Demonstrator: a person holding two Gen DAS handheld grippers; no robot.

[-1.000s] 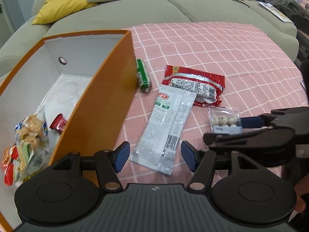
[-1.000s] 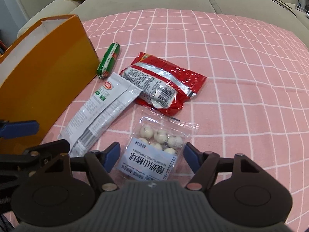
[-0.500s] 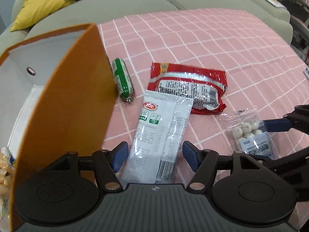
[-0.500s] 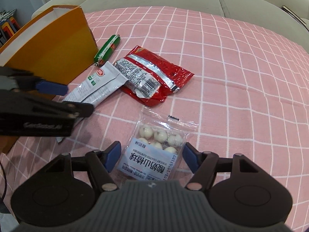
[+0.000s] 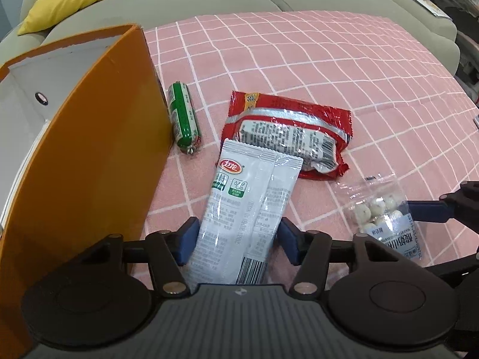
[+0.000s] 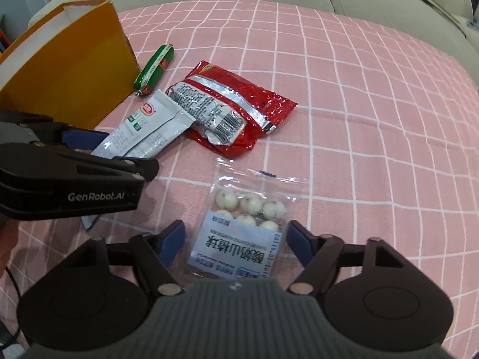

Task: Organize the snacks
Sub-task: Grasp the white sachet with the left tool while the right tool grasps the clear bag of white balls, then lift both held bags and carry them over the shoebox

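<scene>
Left claw (image 5: 236,240) is down over the white sachet (image 5: 242,209), and the sachet's long axis runs straight out ahead of me, away from the wrist, so the pads come at it across its narrow width. That's the relation I care about: pads either side, pack lengthwise between them. The jaws have just been closing in, with the sachet's barcode end between them; the left pad looks right up against the pack's edge, the right pad just beside it, and I see no crease, so I'd call it not yet pinched.

Right claw (image 6: 236,243) sits spread over the clear bag of white balls (image 6: 242,230), label end toward the wrist, pads standing apart from both edges of the bag.

Both packs lie flat on the pink checked cloth (image 6: 359,89). The sachet's far end overlaps the red packet (image 5: 287,137). The green sausage (image 5: 182,116) lies just beside the wall of the orange box (image 5: 98,155), which stands to my left. That makes the left claw the nearer one to the box, so I'd expect the sachet to go in first.
</scene>
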